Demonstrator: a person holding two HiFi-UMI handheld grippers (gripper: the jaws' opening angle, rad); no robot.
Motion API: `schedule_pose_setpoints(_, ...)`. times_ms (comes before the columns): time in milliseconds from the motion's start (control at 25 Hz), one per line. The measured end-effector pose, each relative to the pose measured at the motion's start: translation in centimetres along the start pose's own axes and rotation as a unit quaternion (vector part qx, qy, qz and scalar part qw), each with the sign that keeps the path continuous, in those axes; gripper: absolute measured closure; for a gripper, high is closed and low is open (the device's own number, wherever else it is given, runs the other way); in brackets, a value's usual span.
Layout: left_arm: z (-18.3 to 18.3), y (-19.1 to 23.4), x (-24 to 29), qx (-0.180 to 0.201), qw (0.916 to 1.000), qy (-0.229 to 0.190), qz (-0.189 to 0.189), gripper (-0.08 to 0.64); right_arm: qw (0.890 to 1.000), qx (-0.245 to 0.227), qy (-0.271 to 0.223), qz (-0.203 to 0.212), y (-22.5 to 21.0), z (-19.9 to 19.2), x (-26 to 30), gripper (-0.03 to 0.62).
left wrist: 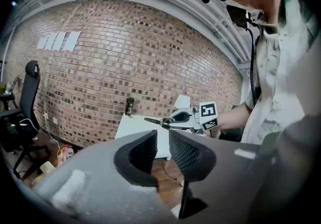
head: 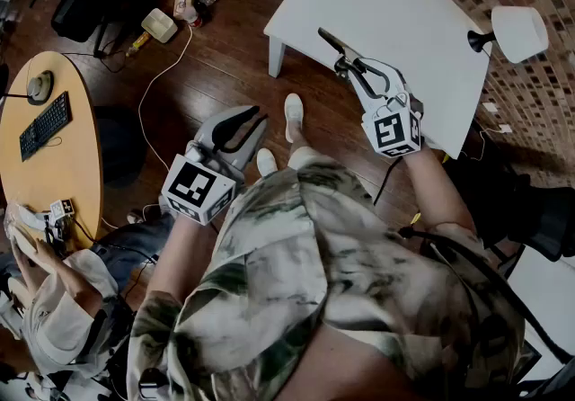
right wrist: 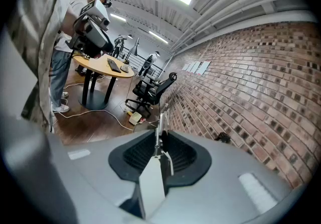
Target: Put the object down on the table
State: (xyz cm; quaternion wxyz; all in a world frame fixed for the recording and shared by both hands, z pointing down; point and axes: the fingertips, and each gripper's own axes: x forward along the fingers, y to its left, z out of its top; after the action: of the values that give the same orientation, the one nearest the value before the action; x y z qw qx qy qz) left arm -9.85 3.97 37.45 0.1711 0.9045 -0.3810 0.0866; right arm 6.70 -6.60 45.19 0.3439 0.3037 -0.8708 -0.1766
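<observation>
Grips a slim metal tool [right wrist: 158, 126] in the right tongs [right wrist: 159, 143], shut fully on it. Pinches the thin shaft, with its small coil spring, edge-on between the two black ribbed pads, a pale flat end trailing back toward the camera. In the head view, sits at upper centre-right of the frame and points the tool's dark tip up and left over the near part of the white counter [head: 395, 13]. Has not set it down: tool off the top, in the grip. Cannot tell whether the tip touches the surface.

Holds the left tongs [left wrist: 161, 142] lower, at centre-left of the head view, over the dark wooden floor [head: 234, 66] and well apart from the white counter. Jaws a narrow gap apart, with nothing between them; through the gap, only floor and the counter's underside.

Behind the white counter, a brick wall [left wrist: 125, 57]. Just beside its right edge in the head view, a white lamp [head: 518, 31]. At far left of that view, a round wooden counter [head: 54, 174] with a keyboard [head: 45, 125] on it, and a second person [head: 54, 318] at lower left. At centre-left of the right gripper view, a black office chair [right wrist: 150, 90] near the wall.
</observation>
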Motion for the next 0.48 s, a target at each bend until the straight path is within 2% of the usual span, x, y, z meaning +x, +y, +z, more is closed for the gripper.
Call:
schedule_pose_setpoints(320, 4.3, 6.9, 7.0, -0.002, 0.9998, 0.019, -0.007, 0.483, 1.0, 0.001, 0.016, 0.019, -6.1, -4.6, 12.1, 0.508)
schedule_pose_setpoints(480, 6.6, 10.7, 11.3, 0.011, 0.9995, 0.028, 0.0, 0.483, 0.999, -0.005, 0.032, 0.028, -8.8, -7.7, 17.8, 0.508)
